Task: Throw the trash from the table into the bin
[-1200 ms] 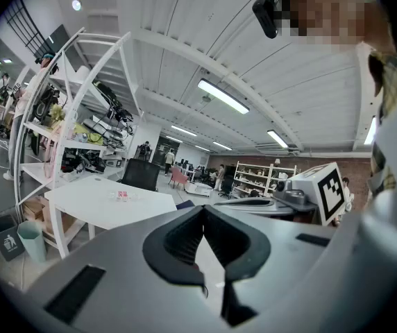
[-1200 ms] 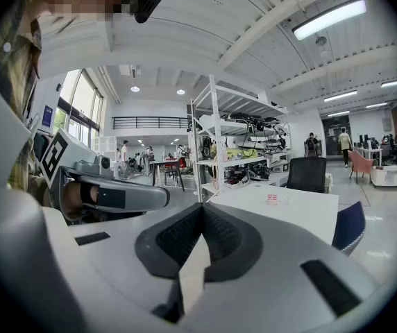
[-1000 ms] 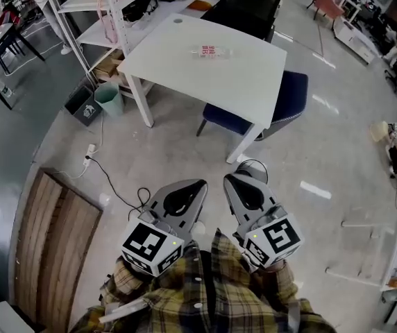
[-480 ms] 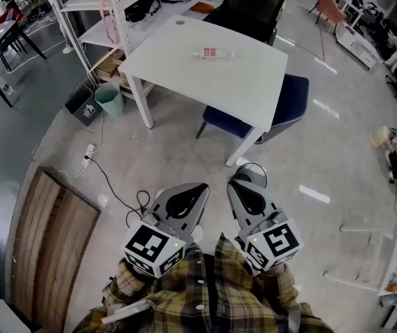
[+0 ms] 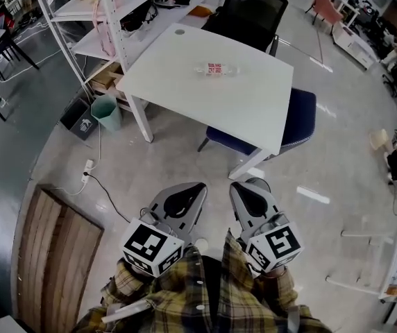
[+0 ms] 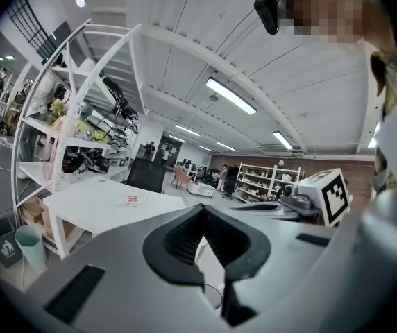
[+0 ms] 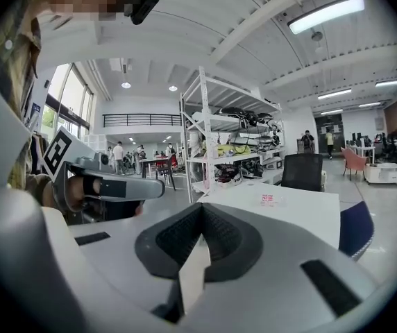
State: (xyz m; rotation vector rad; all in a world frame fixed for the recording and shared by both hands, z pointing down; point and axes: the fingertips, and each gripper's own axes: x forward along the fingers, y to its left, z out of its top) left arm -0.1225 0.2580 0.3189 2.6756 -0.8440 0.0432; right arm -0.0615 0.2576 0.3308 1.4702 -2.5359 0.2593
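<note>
Evidently neither tool held anything: the left gripper [image 5: 197,185] and the right gripper [image 5: 235,184] were both clenched on nothing, side by side above the floor. Well ahead of them, the plastic bottle [image 5: 216,69] with a red label lay on its side on the white table [image 5: 178,89]. The teal bin [image 5: 106,112] stood on the floor beside the table's left leg.

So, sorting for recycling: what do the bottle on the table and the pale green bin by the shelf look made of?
Bottle: likely clear plastic, see-through body with red-and-white print. Bin: probably plastic, smooth plain wall; too small to be sure.
</note>
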